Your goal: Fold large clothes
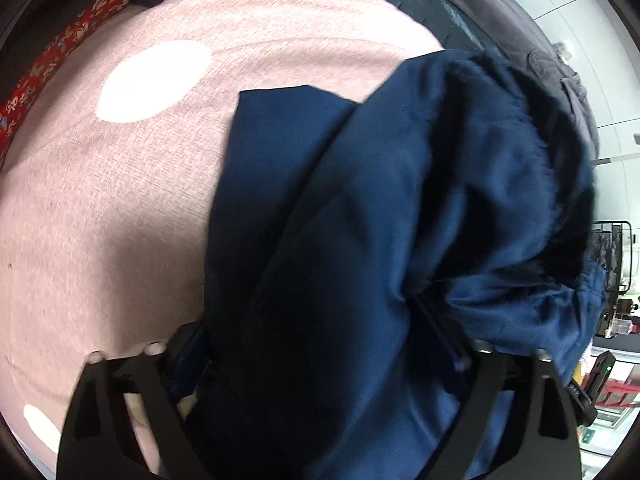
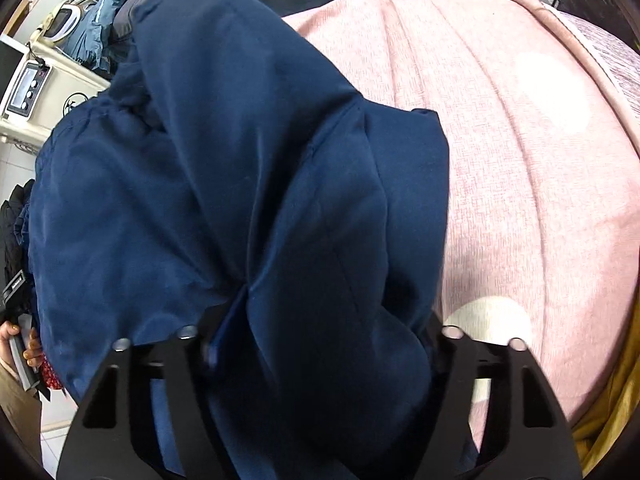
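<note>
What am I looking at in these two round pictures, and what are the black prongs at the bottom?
No robot here: a person holds a two-finger claw in each hand, each with a fisheye camera looking along its fingers. One picture looks down from the left claw, the other from the right claw. Both show a navy garment bunched between the black fingers, over a pink blanket with white dots. Cloth hides the pads, so whether either claw is actually gripping cannot be told. Other clothes are heaped behind.

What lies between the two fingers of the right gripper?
Bunched folds of the navy garment fill the gap of the right gripper, seen in the right wrist view; the pink bedspread lies beyond.
</note>
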Available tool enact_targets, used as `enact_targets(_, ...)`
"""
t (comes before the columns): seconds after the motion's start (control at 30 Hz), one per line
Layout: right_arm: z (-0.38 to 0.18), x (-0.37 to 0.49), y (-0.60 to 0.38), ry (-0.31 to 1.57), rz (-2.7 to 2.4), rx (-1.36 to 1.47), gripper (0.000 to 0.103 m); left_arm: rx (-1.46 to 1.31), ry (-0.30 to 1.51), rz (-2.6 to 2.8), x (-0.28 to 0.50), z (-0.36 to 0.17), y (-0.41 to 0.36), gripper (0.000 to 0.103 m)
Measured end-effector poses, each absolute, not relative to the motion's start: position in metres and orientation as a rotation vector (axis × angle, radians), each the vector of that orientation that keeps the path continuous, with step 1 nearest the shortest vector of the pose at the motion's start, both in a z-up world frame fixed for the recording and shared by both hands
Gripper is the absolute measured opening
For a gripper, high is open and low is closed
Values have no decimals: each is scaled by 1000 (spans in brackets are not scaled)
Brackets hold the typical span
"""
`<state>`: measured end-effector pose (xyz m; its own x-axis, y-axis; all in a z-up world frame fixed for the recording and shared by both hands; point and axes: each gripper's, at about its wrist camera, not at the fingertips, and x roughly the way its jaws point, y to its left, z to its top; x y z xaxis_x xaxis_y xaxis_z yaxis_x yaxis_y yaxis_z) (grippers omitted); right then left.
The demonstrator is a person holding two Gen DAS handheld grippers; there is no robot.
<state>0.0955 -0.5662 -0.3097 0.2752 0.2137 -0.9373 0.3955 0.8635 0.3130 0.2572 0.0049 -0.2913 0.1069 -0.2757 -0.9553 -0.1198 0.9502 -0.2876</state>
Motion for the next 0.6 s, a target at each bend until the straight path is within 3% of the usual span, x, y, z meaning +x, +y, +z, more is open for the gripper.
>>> enact_targets(0.13,-289,87,-538,1274,-132,459,31,-224,1439,-113,248,-276,-10,58)
enact_targets(0.27,-261,72,-521,1217,-151,449,27,-108,1385,-115,236,-252,-37,34)
enact_targets(0.6,-182,11,-488,1083,-70,489,22,-280,1217,-307,176,-165,-50,23)
